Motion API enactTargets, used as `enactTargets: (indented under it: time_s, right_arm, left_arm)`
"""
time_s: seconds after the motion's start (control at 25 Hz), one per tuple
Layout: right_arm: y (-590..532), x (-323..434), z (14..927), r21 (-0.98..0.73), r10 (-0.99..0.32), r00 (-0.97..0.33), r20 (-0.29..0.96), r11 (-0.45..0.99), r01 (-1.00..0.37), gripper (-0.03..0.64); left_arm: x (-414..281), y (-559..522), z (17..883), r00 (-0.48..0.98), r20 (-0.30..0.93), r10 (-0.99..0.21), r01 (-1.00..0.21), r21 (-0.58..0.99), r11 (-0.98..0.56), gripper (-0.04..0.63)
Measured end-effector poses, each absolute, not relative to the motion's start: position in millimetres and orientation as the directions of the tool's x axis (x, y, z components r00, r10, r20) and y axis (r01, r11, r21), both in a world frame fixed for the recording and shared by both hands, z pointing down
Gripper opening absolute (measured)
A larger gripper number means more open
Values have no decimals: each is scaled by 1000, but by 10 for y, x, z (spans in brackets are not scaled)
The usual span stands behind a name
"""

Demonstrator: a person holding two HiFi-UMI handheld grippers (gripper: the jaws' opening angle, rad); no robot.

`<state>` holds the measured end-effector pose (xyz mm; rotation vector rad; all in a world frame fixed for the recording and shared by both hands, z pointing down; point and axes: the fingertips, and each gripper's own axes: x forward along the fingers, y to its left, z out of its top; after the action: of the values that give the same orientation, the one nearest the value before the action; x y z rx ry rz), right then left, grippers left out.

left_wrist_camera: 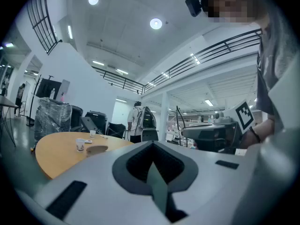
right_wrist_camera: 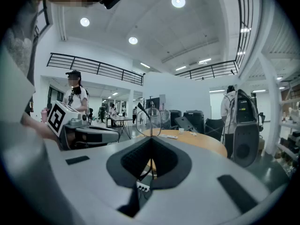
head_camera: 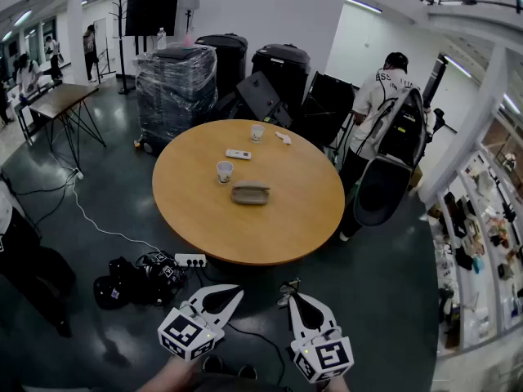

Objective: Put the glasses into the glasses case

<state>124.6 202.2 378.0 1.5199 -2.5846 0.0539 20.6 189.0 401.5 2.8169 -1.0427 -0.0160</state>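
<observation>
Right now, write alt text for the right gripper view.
The right gripper is shut on the glasses, whose clear lenses stand above its tips. Beyond lies a round wooden table, with a person wearing a backpack at right.

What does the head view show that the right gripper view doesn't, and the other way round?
Only the head view shows the glasses case. Only the right gripper view shows the ceiling lights and the balcony railing. Both show the round table and the glasses pinched in the right tool.
</observation>
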Motion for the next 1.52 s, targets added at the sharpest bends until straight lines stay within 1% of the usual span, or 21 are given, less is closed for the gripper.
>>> enactTargets:
  time_s: [0.4,1.04,1.28,1.52]
  right_arm:
    - [2043,1115,3847,41,-851,-502,152,513,-857,-12]
    - [2040,1136,3868,40,-842,-516,158,528,-848,-12]
    - [2079,1125,3891,47,-846,-507,164,520,-853,-12]
    - [2046,1124,3804,36,-868,-478,134,487,-873,-12]
  left_arm:
    - [120,1907,4054,747,54,-663,-663,140,-735,6]
    - [106,1912,4091,729,59,-682,-682,153,-716,6]
    - [107,1920,4129,738,58,-673,-672,160,-723,6]
    - [34,1857,4127,740,42,-672,-668,169,-725,6]
